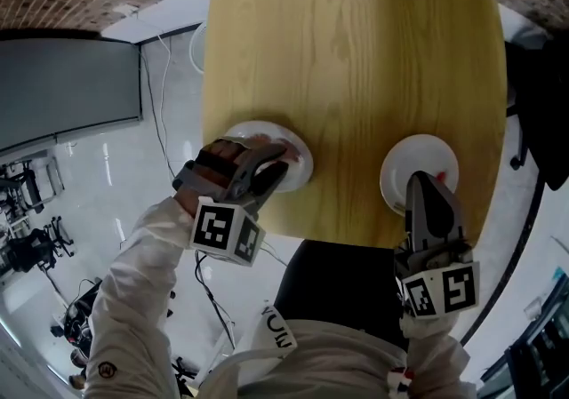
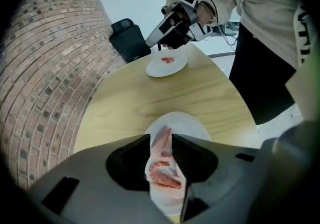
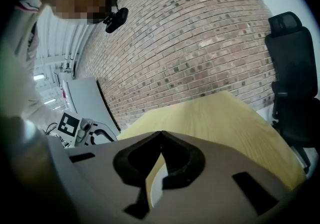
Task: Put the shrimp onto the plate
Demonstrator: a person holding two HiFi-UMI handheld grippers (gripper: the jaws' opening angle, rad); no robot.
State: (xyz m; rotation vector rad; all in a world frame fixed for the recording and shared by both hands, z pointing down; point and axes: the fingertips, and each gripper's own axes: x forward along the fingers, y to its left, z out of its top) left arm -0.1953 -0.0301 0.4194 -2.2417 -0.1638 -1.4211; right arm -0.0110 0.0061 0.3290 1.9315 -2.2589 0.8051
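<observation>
Left gripper [image 2: 161,150] over the shrimp [image 2: 162,170]
My left jaws stand apart, the shrimp lying between them on the white plate [image 2: 192,124]; my right gripper [image 3: 160,133] is pressed shut over the other plate [image 1: 400,166].

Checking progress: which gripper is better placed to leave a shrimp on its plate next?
Left. The left gripper hangs over a white plate with a shrimp between its open jaws. The right gripper is shut, empty, above the other plate, which already holds a second shrimp.
</observation>
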